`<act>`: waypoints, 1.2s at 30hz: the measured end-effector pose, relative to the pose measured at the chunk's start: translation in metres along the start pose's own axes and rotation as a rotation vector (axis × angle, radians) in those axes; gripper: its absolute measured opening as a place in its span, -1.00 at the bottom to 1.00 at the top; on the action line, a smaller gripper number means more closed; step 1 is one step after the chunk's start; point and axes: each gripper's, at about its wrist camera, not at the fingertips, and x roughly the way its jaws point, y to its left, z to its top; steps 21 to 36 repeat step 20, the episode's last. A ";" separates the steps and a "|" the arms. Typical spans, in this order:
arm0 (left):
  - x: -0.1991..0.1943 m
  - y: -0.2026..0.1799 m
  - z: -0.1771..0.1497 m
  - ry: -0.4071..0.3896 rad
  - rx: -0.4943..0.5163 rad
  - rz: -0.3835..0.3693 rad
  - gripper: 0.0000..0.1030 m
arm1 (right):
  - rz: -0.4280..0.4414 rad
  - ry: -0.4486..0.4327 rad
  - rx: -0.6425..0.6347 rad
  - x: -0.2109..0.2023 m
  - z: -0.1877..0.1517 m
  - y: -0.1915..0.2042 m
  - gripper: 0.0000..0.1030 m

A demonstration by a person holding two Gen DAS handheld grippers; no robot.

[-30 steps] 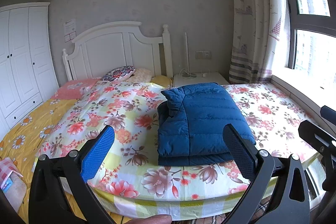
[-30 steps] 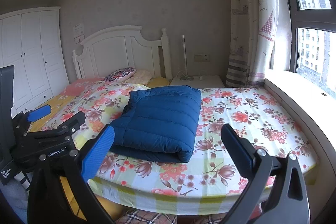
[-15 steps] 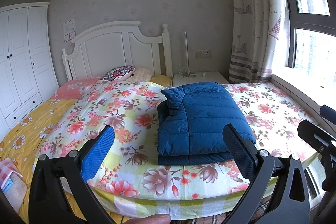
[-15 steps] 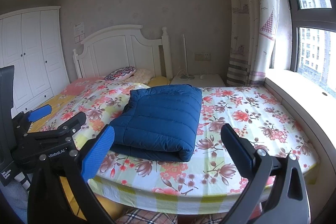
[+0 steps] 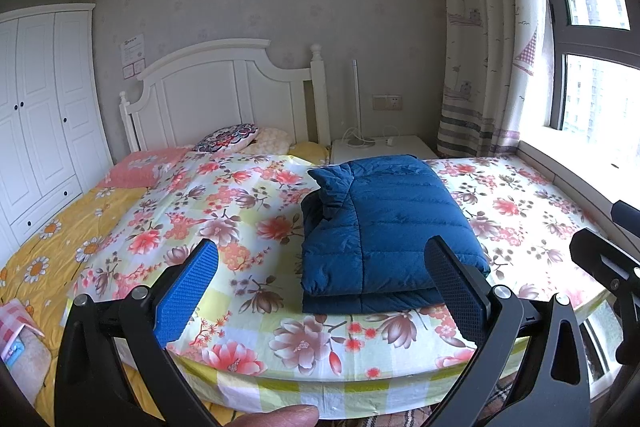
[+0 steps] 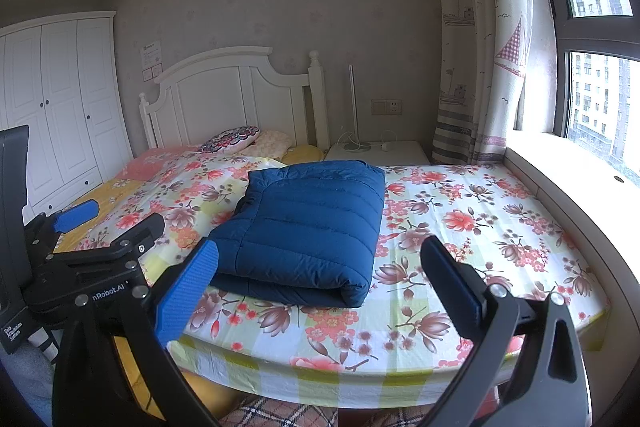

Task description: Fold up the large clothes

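A dark blue puffer jacket [image 5: 384, 227] lies folded into a neat rectangle on the floral bedsheet [image 5: 224, 211]; it also shows in the right wrist view [image 6: 308, 227]. My left gripper [image 5: 324, 291] is open and empty, held back off the foot of the bed, apart from the jacket. My right gripper [image 6: 320, 287] is open and empty too, also short of the bed's edge. The left gripper shows at the left of the right wrist view [image 6: 108, 223]. Part of the right gripper [image 5: 600, 267] shows at the right edge of the left wrist view.
A white headboard [image 5: 224, 95] and pillows [image 5: 228, 139] are at the far end. A white wardrobe [image 5: 44, 115] stands left. A bedside table [image 5: 380, 147] with a lamp, a curtain [image 5: 488, 47] and a window sill [image 6: 568, 163] are on the right.
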 end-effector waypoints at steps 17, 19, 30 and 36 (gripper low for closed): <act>0.150 0.006 -0.010 0.256 -0.045 -0.117 0.91 | -0.037 0.135 0.001 0.083 -0.016 -0.031 0.96; 0.185 0.023 -0.009 0.337 -0.083 -0.116 0.91 | -0.056 0.182 0.007 0.117 -0.017 -0.048 0.95; 0.200 0.036 -0.006 0.363 -0.102 -0.101 0.91 | -0.059 0.197 0.013 0.129 -0.016 -0.057 0.95; 0.200 0.036 -0.006 0.363 -0.102 -0.101 0.91 | -0.059 0.197 0.013 0.129 -0.016 -0.057 0.95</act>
